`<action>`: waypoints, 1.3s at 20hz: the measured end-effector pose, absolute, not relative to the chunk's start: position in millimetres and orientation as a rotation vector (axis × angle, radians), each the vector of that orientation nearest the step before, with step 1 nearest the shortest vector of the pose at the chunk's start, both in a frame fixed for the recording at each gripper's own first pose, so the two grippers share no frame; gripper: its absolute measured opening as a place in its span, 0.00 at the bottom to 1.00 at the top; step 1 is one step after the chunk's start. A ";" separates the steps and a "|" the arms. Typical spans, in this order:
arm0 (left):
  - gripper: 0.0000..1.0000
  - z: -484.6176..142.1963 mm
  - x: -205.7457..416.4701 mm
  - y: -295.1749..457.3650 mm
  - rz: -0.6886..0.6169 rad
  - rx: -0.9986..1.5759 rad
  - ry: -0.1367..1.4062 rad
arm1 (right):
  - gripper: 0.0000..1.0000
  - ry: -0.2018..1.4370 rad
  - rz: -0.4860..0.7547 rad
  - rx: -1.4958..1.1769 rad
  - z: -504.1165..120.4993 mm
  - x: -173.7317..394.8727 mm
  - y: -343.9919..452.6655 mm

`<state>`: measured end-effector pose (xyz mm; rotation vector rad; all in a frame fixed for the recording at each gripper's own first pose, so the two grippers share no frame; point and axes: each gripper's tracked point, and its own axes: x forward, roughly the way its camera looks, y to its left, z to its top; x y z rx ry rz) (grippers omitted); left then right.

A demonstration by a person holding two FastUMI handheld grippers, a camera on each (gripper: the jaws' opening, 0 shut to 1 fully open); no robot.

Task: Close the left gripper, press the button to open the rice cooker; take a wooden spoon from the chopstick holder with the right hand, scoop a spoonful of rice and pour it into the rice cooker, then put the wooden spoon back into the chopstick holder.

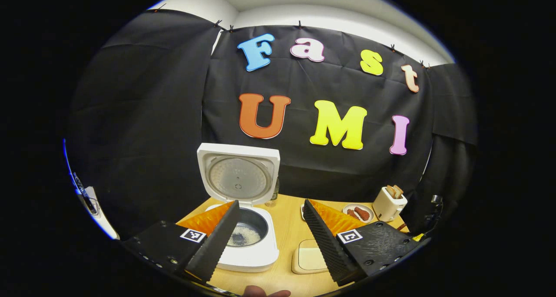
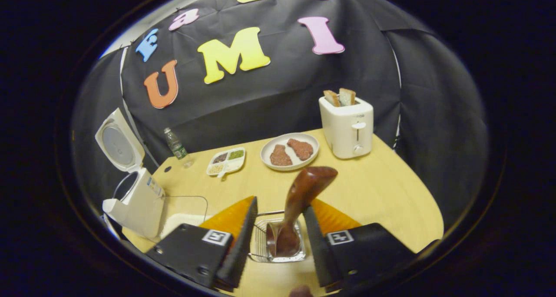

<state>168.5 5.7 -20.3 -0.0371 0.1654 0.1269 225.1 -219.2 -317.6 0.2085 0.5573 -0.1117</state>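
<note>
One rice cooker (image 2: pixel 132 201), one toaster (image 2: pixel 347 125) with two bread slices (image 2: pixel 340 97). One plate (image 2: pixel 289 151) ahead of the right gripper (image 2: pixel 278 227) carries two meat pieces (image 2: pixel 290 152). One wooden spoon (image 2: pixel 299 201), one bottle (image 2: pixel 176 147).

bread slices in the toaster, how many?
2. Both stand side by side in the toaster's top slots: left slice, right slice. Lower parts are hidden inside the slots.

Wooden spoon (image 2: pixel 299 197) stands in the chopstick holder (image 2: pixel 278 240), rice cooker (image 2: pixel 134 201) left, toaster (image 2: pixel 347 125) behind.
</note>
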 end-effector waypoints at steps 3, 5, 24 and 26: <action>0.94 4.8 179.2 19.3 0.127 -0.019 0.124 | 0.88 0.482 -0.153 0.211 -270.8 222.0 -235.3; 0.94 28.6 190.0 26.4 0.121 -0.004 0.084 | 0.88 0.413 -0.165 0.193 -229.3 221.1 -241.3; 0.95 14.7 380.9 139.5 0.143 -0.048 0.404 | 0.99 0.157 -0.201 0.174 -63.1 107.6 -175.9; 0.95 -3.0 386.4 141.9 0.152 -0.069 0.467 | 1.00 0.162 -0.227 0.167 -64.7 92.6 -179.3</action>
